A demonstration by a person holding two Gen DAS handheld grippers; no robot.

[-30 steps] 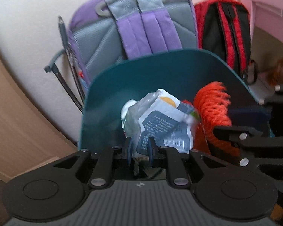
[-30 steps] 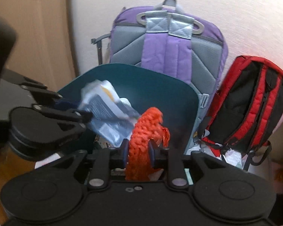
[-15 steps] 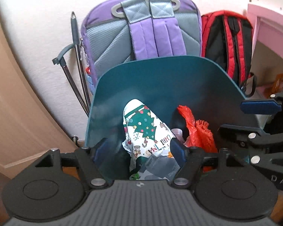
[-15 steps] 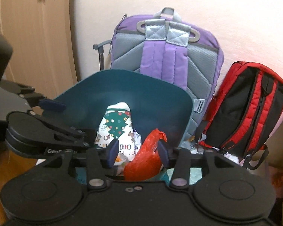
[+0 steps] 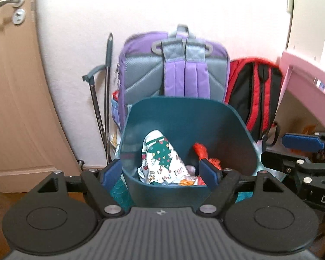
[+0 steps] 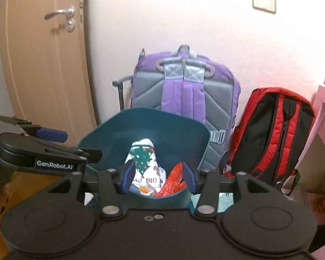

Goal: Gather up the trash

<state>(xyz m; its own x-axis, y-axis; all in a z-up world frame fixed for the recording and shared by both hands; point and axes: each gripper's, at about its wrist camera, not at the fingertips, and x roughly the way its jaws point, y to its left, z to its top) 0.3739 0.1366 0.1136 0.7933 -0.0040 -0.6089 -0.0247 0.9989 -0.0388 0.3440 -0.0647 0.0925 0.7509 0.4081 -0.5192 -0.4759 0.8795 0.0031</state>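
A dark teal trash bin [image 5: 225,130] stands on the floor against the wall; it also shows in the right wrist view [image 6: 110,136]. Inside lie a white wrapper with a Christmas-tree print [image 5: 162,162] [image 6: 144,162] and a piece of red netting [image 5: 202,151] [image 6: 173,181]. My left gripper [image 5: 161,172] is open and empty, above the bin's near rim. My right gripper [image 6: 158,175] is open and empty too, just right of the left one; its fingers [image 5: 301,142] show at the right edge of the left wrist view.
A purple and grey backpack [image 5: 175,69] [image 6: 184,91] leans on the wall behind the bin, a red and black backpack [image 5: 255,95] [image 6: 275,132] to its right. A wooden door [image 6: 43,65] is at the left, pink furniture [image 5: 309,71] at the right.
Both grippers opened and dropped their trash, the crumpled packet and the red netting, into the bin. Both have since pulled back and up from the bin.
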